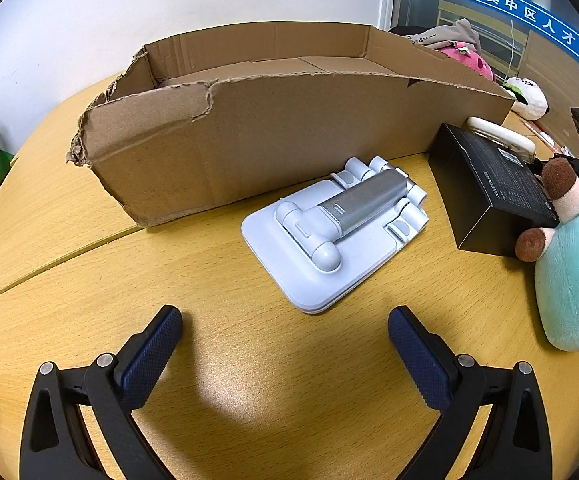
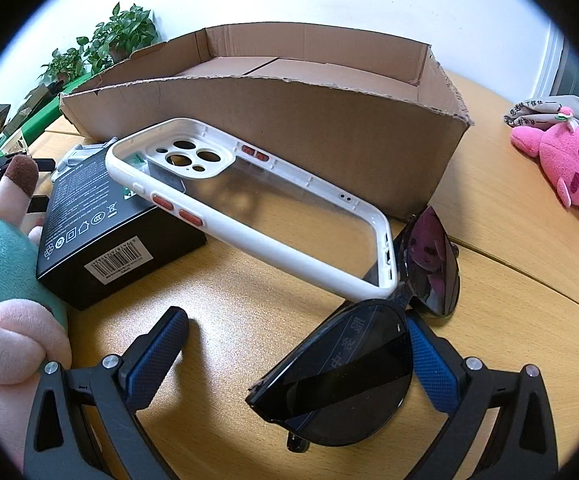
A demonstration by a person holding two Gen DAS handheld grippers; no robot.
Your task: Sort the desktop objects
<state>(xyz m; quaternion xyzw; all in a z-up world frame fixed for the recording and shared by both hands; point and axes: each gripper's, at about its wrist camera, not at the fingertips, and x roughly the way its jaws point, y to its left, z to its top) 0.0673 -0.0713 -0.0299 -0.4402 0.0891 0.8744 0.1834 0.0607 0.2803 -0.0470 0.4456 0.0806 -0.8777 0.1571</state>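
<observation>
In the left wrist view a folded white and grey phone stand (image 1: 335,232) lies on the wooden table in front of a torn cardboard box (image 1: 273,136). My left gripper (image 1: 285,344) is open, just short of the stand. In the right wrist view black sunglasses (image 2: 369,352) lie on the table between the fingers of my open right gripper (image 2: 297,344), one lens against the right finger. A white clear phone case (image 2: 257,204) leans from a black box (image 2: 105,224) down to the sunglasses. The cardboard box (image 2: 273,120) stands behind.
A teal and pink plush toy (image 1: 569,272) sits right of the stand and shows at the left in the right wrist view (image 2: 5,280). The black box (image 1: 493,196) carries the case. A pink plush (image 2: 569,172) lies far right. Potted plants (image 2: 101,44) stand back left.
</observation>
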